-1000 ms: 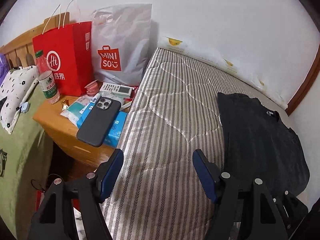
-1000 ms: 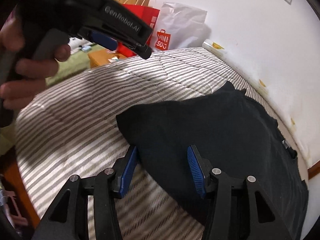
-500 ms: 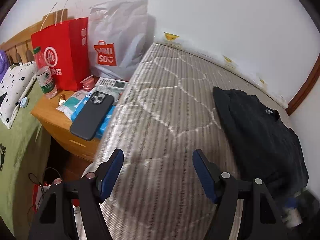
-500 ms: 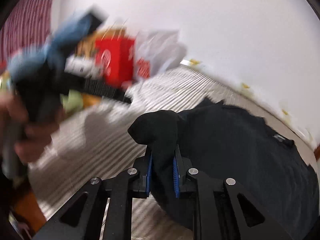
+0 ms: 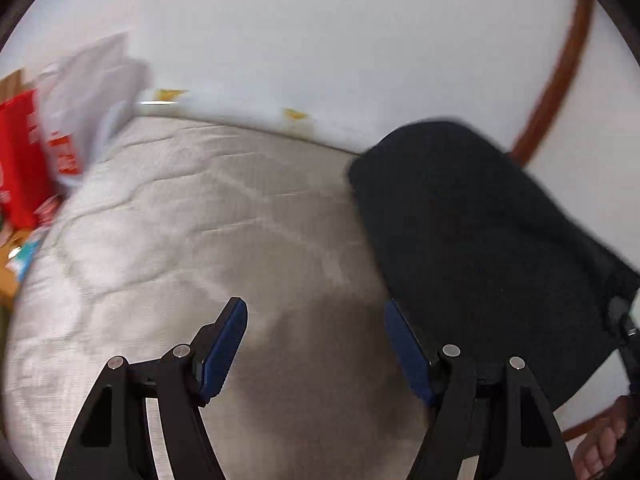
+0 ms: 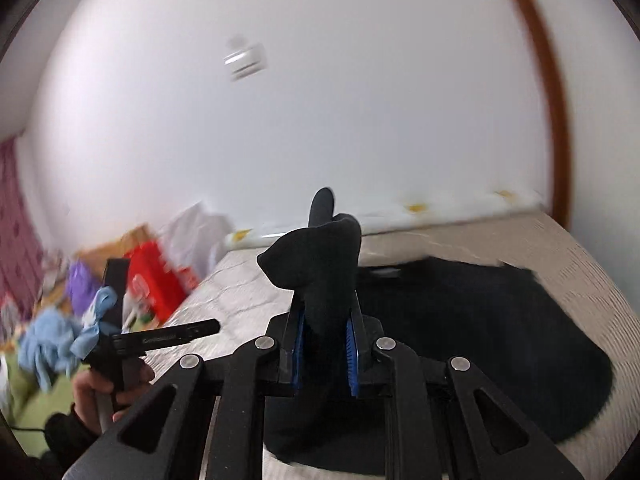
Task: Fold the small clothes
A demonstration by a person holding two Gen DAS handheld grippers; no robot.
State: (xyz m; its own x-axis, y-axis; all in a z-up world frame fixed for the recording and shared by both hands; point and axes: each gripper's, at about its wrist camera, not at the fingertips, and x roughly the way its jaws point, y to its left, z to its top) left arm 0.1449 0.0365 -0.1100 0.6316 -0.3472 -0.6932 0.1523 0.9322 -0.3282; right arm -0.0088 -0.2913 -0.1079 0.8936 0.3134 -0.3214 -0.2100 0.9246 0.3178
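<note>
Your right gripper (image 6: 323, 350) was pinching a bunched fold of the black garment (image 6: 480, 336), its blue pads having just closed on the cloth, and the pinched tip stood up above the jaws while the rest lay spread on the mattress (image 6: 588, 264) to the right. Only the right wrist view showed that grip; it also caught your left hand (image 6: 102, 390) at lower left, wrapped round the handle of the other tool, with a blue cloth (image 6: 48, 344) behind it on a green cover. The left wrist view showed what the right one hid: your left gripper (image 5: 316, 346) spread wide with nothing between its pads, over bare mattress (image 5: 200, 220), its right finger just at the edge of the garment (image 5: 480, 248), which rose in a dark mound at the right. The mattress was pale, striped and quilted, set against a white wall (image 6: 320, 112) with a brown wooden trim (image 6: 554, 80) curving up on the right. A red bag (image 6: 154, 280) and a white bag (image 6: 196, 232) stood at its far left end, both blurred, and a white wall plate (image 6: 245, 60) sat high on the wall.
</note>
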